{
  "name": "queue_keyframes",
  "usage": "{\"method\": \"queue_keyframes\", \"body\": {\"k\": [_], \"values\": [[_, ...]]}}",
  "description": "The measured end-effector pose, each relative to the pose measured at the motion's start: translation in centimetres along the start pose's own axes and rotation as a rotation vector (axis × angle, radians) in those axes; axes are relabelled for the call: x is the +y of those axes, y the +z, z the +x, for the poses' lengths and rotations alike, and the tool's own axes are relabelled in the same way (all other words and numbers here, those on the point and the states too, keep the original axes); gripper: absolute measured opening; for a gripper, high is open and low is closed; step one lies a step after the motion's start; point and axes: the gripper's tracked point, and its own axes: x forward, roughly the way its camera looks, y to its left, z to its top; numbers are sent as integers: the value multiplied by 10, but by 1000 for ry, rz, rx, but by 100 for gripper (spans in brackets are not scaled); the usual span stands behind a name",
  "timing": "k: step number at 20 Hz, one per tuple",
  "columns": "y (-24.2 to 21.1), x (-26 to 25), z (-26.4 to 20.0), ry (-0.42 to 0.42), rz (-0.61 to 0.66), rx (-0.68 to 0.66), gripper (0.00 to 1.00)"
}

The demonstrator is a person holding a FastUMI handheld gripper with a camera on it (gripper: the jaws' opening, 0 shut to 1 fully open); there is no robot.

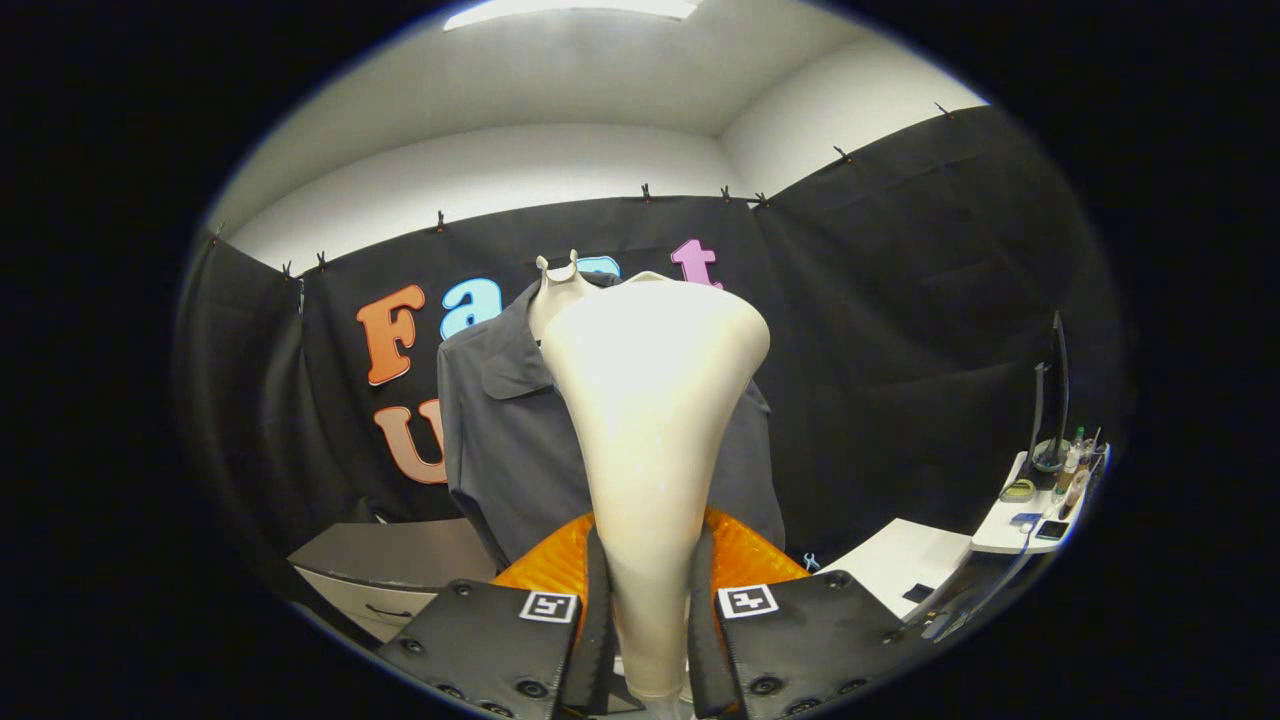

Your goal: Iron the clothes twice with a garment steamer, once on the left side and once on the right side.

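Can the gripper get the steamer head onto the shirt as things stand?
Probably yes. The gripper has both fingers pressed on the steamer handle, and its head points at the grey shirt hanging just beyond, with nothing between them.

black cloth wall (900,300) | white ceiling (560,80) — lit panel (570,10) | grey cabinet (400,565) | white desk (900,565)

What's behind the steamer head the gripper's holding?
The gripper is shut on the cream steamer. Behind it hangs a grey shirt on a pale mannequin; the steamer covers the shirt's middle.
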Motion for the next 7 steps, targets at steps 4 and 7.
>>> {"method": "queue_keyframes", "body": {"k": [4, 7], "values": [[0, 0, 0, -1, 3, 3, 37], [2, 1, -1, -1, 0, -2, 37]]}}
